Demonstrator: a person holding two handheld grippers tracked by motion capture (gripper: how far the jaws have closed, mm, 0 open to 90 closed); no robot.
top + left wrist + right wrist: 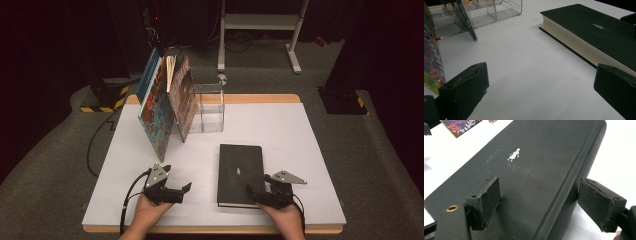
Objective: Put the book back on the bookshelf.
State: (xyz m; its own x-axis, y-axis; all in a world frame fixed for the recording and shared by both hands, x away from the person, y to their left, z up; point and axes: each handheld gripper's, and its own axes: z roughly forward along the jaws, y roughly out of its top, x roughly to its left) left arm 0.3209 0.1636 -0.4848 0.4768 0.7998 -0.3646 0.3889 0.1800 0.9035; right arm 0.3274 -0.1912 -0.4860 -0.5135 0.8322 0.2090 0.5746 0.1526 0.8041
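Note:
A thick black book lies flat on the white table, right of centre, with a small white figure on its cover. My right gripper is at the book's near right corner. It is open and straddles the spine edge: one jaw rests over the cover, the other stands beside the spine. To the book's left, my left gripper hovers low over bare table. It is open with nothing between its jaws, and the book's page edge lies ahead and to its right.
Several colourful picture books lean upright against a clear acrylic organiser at the table's back centre. A thin blue book leans there too. A white shelf frame stands on the floor beyond.

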